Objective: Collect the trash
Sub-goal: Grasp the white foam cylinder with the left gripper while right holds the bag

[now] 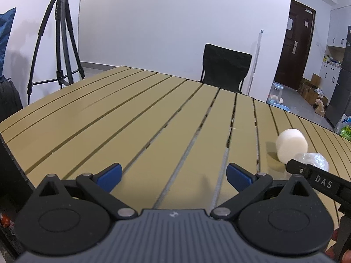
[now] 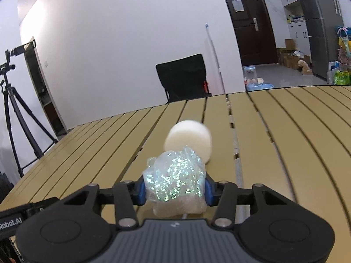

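Left wrist view and right wrist view, contents by descending size.

1. Tan slatted table (image 1: 136, 118), dark gaps between long planks; carries items 4 and 5.
2. Black folding chair (image 2: 182, 76), behind the table's far edge, against the white wall.
3. Black camera tripod (image 1: 58, 43), on the floor beyond the table's left side.
4. White foam cylinder (image 2: 189, 138), lying on its side on the table, just beyond item 5; contact between them cannot be told.
5. Crumpled clear plastic wrapper with iridescent flecks (image 2: 175, 179), the trash item, clamped between the blue pads of the right gripper (image 2: 174, 191), low over the table.
6. Left gripper (image 1: 174, 176), blue pads spread wide, nothing between them, above bare planks.
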A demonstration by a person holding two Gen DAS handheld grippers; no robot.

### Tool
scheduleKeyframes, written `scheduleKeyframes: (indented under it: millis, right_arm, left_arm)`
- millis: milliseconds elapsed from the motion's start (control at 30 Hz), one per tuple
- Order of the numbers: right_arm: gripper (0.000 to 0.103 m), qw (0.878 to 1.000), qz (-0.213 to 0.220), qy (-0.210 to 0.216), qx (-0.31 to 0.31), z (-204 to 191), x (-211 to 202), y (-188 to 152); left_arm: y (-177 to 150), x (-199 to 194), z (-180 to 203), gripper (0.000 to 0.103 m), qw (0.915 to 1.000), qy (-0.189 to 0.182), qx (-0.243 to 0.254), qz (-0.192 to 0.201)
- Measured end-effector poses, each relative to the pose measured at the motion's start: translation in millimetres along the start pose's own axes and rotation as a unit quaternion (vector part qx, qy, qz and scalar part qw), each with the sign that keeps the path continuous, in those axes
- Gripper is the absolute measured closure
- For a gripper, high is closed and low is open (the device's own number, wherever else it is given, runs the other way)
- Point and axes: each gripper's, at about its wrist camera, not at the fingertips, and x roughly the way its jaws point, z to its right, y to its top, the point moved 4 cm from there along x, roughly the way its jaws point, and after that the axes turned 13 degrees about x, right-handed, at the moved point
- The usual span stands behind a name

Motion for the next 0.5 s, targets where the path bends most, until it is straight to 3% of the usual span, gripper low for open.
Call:
scheduleKeyframes:
  millis: [500]
  right_arm:
    - [0.058,0.996,0.066,-0.052,0.006,76.2,-50.2,38.6]
  left_arm:
    - [4.9,-5.7,70.7,0.0,0.999,-0.043,0.009,0.007]
